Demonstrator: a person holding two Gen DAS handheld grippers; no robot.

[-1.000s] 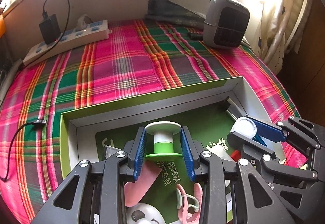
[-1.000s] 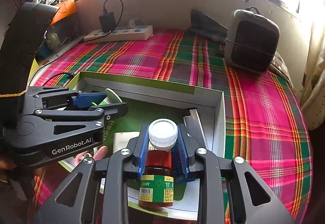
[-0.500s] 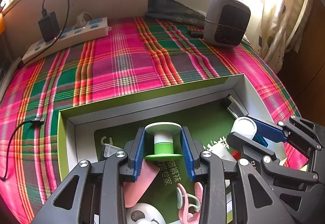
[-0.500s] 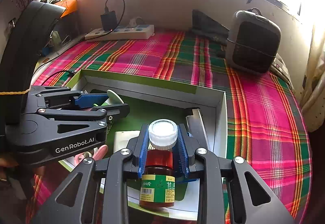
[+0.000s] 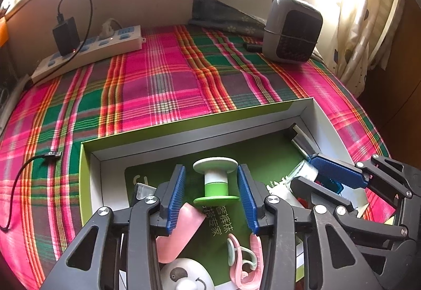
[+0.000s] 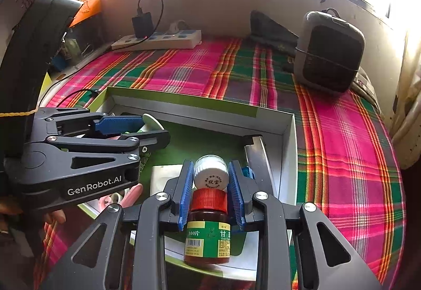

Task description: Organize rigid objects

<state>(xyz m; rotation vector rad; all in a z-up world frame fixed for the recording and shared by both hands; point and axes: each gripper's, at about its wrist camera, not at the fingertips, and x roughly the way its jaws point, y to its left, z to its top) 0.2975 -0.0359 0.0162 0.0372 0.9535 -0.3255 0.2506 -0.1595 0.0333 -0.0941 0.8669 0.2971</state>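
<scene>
Left tongs (image 5: 211,194) opening around a green-and-white plastic spool (image 5: 215,181), apparently untouched, inside the open green cardboard box (image 5: 184,129); right tongs (image 6: 210,191) grip a white-capped amber pill bottle (image 6: 209,227).

Plaid cloth (image 5: 163,85) covering the surface: woven fabric, matt, slightly creased. Box (image 5: 200,129) at 6 o'clock: smooth card, walls matt grey-white, outer lip green, floor a printed green sheet. Spool (image 5: 214,181): smooth plastic, white upper flange faintly glossy, green base. Bottle (image 6: 208,227): glossy brown body, probably glass or clear plastic, ribbed red collar, matt white plastic cap, printed paper label. Left gripper (image 5: 213,196) and right gripper (image 6: 210,187): matt black plastic frames, bright metal screw heads, blue ribbed pads. Heater (image 5: 292,29) at 1 o'clock: smooth grey plastic shell, dark perforated grille. Power strip (image 5: 89,54) at 11 o'clock: glossy white plastic.
</scene>
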